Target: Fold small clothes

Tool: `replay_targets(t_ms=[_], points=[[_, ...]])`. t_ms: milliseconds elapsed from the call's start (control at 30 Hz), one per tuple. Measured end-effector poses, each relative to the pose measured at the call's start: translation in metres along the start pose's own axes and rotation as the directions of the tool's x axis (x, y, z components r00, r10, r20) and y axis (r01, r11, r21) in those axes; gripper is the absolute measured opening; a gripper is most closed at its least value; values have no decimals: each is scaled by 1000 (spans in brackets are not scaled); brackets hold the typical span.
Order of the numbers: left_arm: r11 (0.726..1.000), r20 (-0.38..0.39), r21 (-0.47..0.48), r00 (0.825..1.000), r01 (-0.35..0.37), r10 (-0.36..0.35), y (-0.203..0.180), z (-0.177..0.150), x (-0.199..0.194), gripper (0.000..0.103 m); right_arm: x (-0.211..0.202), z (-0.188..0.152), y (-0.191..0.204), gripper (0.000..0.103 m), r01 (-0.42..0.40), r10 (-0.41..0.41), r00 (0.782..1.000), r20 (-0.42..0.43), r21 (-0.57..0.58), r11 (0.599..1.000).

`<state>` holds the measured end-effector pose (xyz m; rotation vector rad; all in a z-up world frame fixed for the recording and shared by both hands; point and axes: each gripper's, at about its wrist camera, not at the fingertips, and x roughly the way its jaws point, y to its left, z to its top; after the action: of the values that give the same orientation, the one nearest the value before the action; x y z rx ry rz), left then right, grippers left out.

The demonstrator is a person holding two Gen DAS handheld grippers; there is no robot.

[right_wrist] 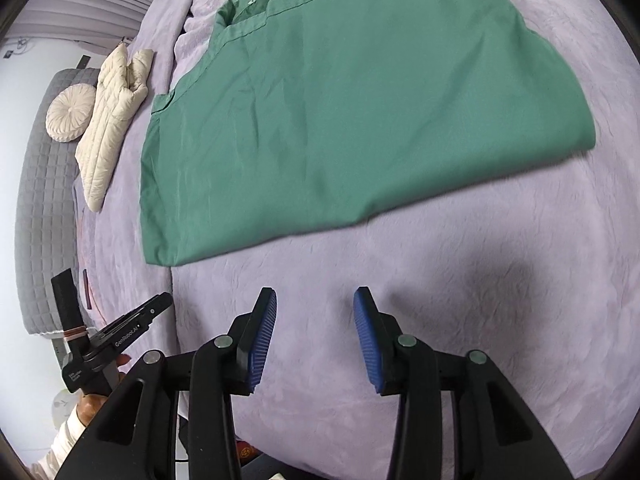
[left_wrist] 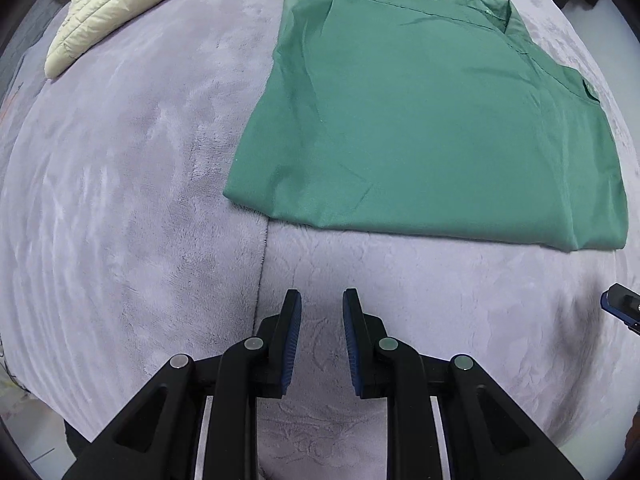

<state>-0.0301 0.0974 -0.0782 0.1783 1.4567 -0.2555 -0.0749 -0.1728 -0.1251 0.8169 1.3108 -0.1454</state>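
Plain green shirt [left_wrist: 432, 120], lilac plush blanket [left_wrist: 120, 200], cream quilted jacket [right_wrist: 110, 128], grey checked-quilt headboard [right_wrist: 44, 200].

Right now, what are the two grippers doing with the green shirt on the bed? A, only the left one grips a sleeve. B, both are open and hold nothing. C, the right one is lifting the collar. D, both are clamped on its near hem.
B: the left gripper and right gripper both hang open above the blanket, short of the green shirt.
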Motion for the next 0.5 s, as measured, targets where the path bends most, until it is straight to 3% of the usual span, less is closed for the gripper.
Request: replay_targets(t_ms=[67,100,133,333,500], points=[[1000,1,1,1000,11,-11,-7,3,4,23,1,-3,5,55,7,-7,1000,-4,-7,1000],[1000,1,0,1000,13,-13,-9,-1,4,53,1,-4,8,57,11,-11,1000,-5,-12,1000],[1000,1,-5,1000,10,-10,-9,-3,2,103,0,-4,11,58,18,-18,1000,-4,-18,1000],[1000,41,13,999,-20,19,-7,-8,-12,102,-1,-7,20,78,57,-56,998,24,-25,998],[998,35,0,998,-60,59,-4,-5,-20,102,-3,-8,28,84,97,-95,994,58,-33,995]])
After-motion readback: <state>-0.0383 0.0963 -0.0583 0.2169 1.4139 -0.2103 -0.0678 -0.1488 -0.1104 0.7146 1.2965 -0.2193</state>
